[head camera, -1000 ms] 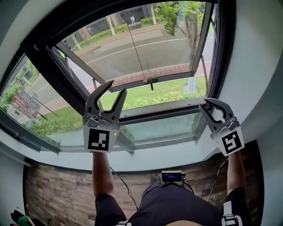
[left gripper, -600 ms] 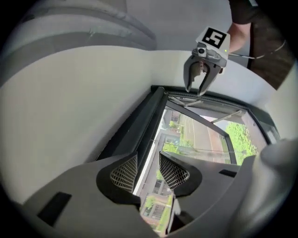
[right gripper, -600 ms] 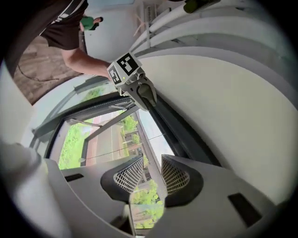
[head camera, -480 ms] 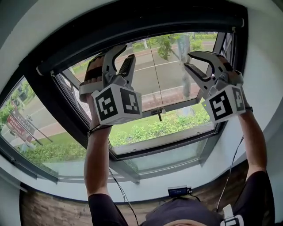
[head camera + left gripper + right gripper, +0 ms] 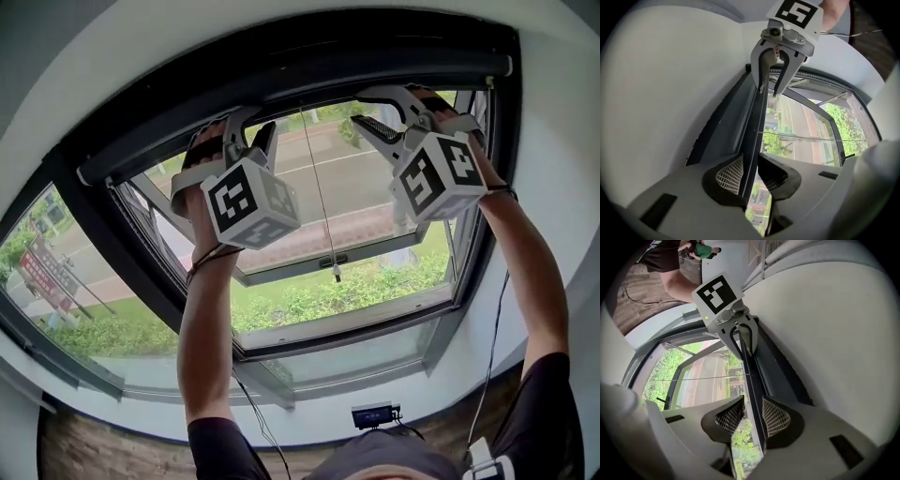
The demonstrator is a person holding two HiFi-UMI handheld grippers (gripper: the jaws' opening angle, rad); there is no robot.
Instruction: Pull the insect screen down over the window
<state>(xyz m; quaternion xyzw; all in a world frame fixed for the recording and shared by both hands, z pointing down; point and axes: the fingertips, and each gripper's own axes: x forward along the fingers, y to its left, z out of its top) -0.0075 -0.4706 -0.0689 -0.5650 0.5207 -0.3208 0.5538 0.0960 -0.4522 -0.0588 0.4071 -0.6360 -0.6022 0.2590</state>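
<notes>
The insect screen is rolled up in a dark housing along the window's top, and its dark pull bar lies just under it. A thin cord hangs from the bar's middle. My left gripper is raised to the bar left of the cord. Its jaws have just been closing and straddle the bar, with daylight still showing beside one pad. Right of the cord, my right gripper straddles the bar the same way, also with a gap.
Behind the cord the dark-framed window sash stands tilted open outward over a street and lawn. White wall surrounds the frame. A small device sits on the sill below. A second person stands on the wooden floor behind.
Both grippers rose from sill height to the window's top and rolled, so that their jaws now sit around the pull bar. The head view tilted upward.
</notes>
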